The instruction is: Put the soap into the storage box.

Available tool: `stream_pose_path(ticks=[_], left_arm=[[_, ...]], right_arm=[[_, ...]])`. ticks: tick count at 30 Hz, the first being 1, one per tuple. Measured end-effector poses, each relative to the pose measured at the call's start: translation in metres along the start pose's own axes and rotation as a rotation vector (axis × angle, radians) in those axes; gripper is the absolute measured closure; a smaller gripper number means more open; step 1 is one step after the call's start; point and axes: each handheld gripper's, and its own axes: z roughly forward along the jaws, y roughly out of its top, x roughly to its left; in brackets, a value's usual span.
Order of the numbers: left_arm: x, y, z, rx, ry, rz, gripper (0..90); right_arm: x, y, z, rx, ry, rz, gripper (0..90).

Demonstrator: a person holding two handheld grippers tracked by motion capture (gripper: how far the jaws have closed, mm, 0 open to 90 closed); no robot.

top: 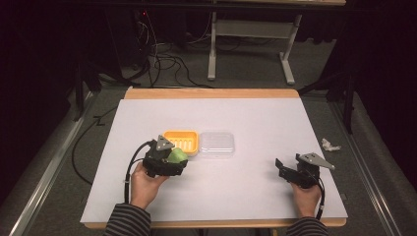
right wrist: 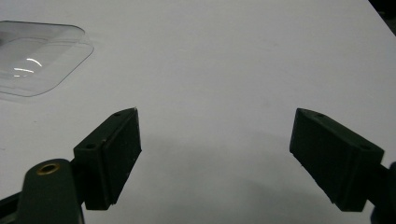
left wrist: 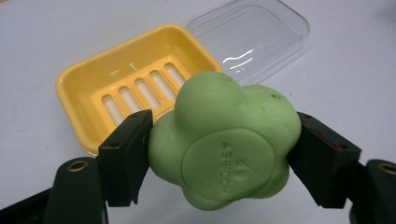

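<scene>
Beside the yellow soap dish (left wrist: 126, 79), my left gripper (left wrist: 219, 154) pinches the green soap (left wrist: 224, 144); next, lower it in. Right gripper (right wrist: 215, 149) spread, idle.

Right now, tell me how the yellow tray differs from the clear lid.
The tray is opaque yellow; the lid is see-through. The tray has a slotted floor; the lid has only faint ridges. The tray sits nearer the left tool and its soap. Both are rounded rectangles, side by side.

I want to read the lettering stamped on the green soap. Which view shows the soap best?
The left gripper view: the green soap sits close up between the left gripper's jaws, its lobes and stamped lettering visible. The high view shows it as a small green patch at that gripper, beside the yellow soap dish.
</scene>
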Motion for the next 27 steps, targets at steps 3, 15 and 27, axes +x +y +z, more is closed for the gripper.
stream_pose_path(ticks=[3,15,27], left_arm=[[0.000,0.004,-0.001,-0.008,-0.001,-0.003,27.4],[0.009,0.014,0.004,-0.017,0.015,-0.039,27.4],[0.016,0.026,0.011,-0.037,0.035,-0.059,27.4]], right_arm=[[0.001,0.000,0.000,0.003,-0.001,0.001,16.9],[0.001,0.000,0.000,0.003,-0.001,0.002,16.9],[0.000,0.000,0.000,0.003,-0.001,0.001,16.9]])
